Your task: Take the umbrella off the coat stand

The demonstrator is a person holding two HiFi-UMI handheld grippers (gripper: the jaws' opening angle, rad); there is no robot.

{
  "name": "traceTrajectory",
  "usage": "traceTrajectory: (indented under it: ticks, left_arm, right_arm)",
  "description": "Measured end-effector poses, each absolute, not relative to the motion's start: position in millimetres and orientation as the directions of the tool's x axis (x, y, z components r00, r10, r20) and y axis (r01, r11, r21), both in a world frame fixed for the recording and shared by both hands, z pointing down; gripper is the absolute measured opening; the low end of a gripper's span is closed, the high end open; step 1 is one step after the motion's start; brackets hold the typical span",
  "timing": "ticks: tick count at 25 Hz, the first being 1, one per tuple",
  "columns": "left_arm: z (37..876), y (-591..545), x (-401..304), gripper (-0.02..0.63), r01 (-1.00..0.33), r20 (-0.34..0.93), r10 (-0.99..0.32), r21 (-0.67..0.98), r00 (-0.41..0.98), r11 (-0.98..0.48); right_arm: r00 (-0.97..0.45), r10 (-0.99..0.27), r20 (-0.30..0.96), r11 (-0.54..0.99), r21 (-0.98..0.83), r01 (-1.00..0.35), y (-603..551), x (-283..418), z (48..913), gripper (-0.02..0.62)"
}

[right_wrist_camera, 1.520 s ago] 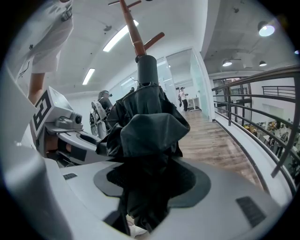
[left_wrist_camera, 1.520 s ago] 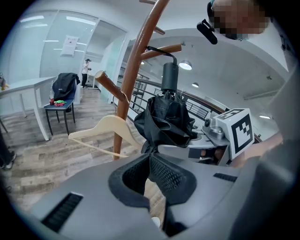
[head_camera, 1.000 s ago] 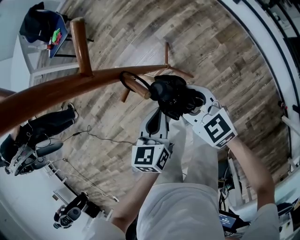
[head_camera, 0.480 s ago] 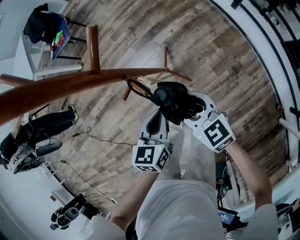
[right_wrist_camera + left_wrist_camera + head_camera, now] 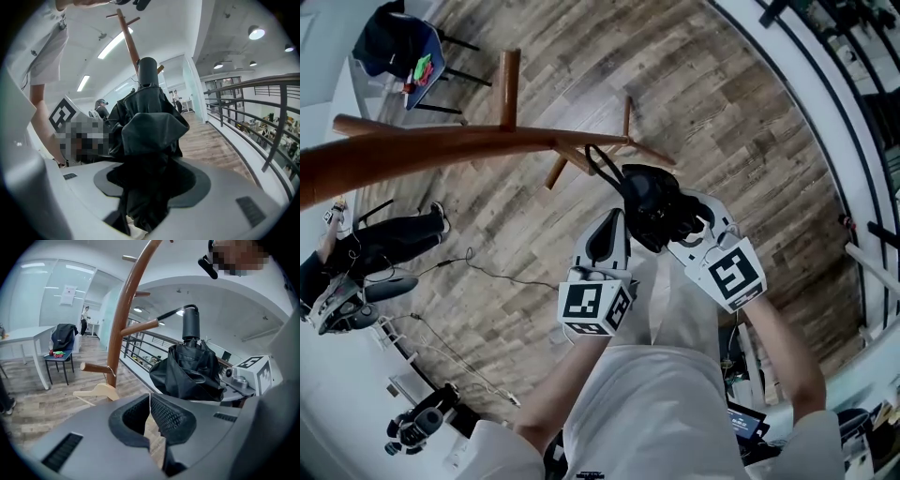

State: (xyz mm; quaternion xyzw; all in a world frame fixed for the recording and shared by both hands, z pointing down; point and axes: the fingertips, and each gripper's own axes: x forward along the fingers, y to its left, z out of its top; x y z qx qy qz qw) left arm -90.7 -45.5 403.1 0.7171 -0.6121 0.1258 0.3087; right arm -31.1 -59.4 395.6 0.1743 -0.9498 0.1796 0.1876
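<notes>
While the right gripper [image 5: 673, 217] clamps wide on the folded umbrella [image 5: 652, 199], its strap [image 5: 602, 167] is left free to slide off the coat stand's [image 5: 441, 150] peg [image 5: 567, 156], apparently not yet clear. The left gripper [image 5: 614, 219], closed and empty, sits just beside.

Floor [image 5: 741, 141]: grey-brown wood planks throughout.
Chair [image 5: 58, 363]: blue, stood beside the table; small bright items lay on the seat.
Jacket [image 5: 63, 336]: dark, draped over the chair back.
Table [image 5: 26, 333]: white, by the glass wall.
Hanger [image 5: 96, 392]: pale wood, hung low above the floor.
Railing [image 5: 276, 117]: dark bars, curved along the floor's edge.
Cable [image 5: 502, 274]: thin, black, lay loose on the floor.
Camera [image 5: 417, 427]: black, on a white stand.
Lights [image 5: 255, 33]: round, lit, set in the ceiling.
</notes>
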Motion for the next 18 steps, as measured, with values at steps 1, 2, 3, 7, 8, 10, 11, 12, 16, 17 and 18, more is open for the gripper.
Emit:
traceTrajectory:
  ticks: [1, 2, 3, 7, 8, 10, 11, 12, 16, 17, 18]
  left_arm:
    - [399, -45, -91, 0.026, -0.956, 0.556, -0.802, 0.288, 0.217, -0.059]
    - [395, -44, -91, 0.026, -0.956, 0.554, -0.804, 0.287, 0.215, -0.058]
    - [390, -44, -91, 0.026, -0.957, 0.552, -0.806, 0.286, 0.213, -0.057]
    - [372, -43, -88, 0.026, -0.957, 0.534, -0.818, 0.285, 0.212, -0.062]
    - [368, -43, -87, 0.026, -0.956, 0.53, -0.821, 0.286, 0.213, -0.063]
    - [358, -42, -85, 0.026, -0.956, 0.522, -0.825, 0.287, 0.215, -0.068]
    - [353, -41, -85, 0.026, -0.955, 0.518, -0.828, 0.287, 0.216, -0.07]
    - [348, -40, -84, 0.026, -0.955, 0.513, -0.83, 0.287, 0.217, -0.073]
    - [328, -35, -81, 0.026, -0.954, 0.494, -0.84, 0.287, 0.224, -0.085]
    - [323, -34, -81, 0.026, -0.953, 0.487, -0.844, 0.29, 0.224, -0.085]
    - [317, -33, -82, 0.026, -0.952, 0.479, -0.849, 0.294, 0.223, -0.084]
  right_arm:
    - [-0.868, -0.274, 0.413, 0.875, -0.268, -0.404, -60, -29, 391, 0.255]
    - [-0.867, -0.284, 0.409, 0.872, -0.266, -0.411, -59, -27, 386, 0.256]
    - [-0.866, -0.295, 0.405, 0.867, -0.267, -0.42, -59, -24, 381, 0.256]
    - [-0.851, -0.333, 0.405, 0.852, -0.257, -0.456, -60, -12, 366, 0.256]
    - [-0.844, -0.336, 0.417, 0.843, -0.267, -0.467, -59, -8, 364, 0.256]
    - [-0.838, -0.346, 0.422, 0.832, -0.275, -0.482, -56, -3, 356, 0.256]
    - [-0.837, -0.35, 0.421, 0.832, -0.271, -0.484, -54, -2, 352, 0.256]
    - [-0.836, -0.351, 0.422, 0.835, -0.264, -0.483, -52, 1, 348, 0.255]
    - [-0.837, -0.368, 0.405, 0.835, -0.252, -0.489, -45, 4, 325, 0.256]
    - [-0.836, -0.374, 0.402, 0.834, -0.248, -0.493, -44, 4, 319, 0.256]
    - [-0.834, -0.38, 0.4, 0.833, -0.243, -0.496, -43, 5, 314, 0.255]
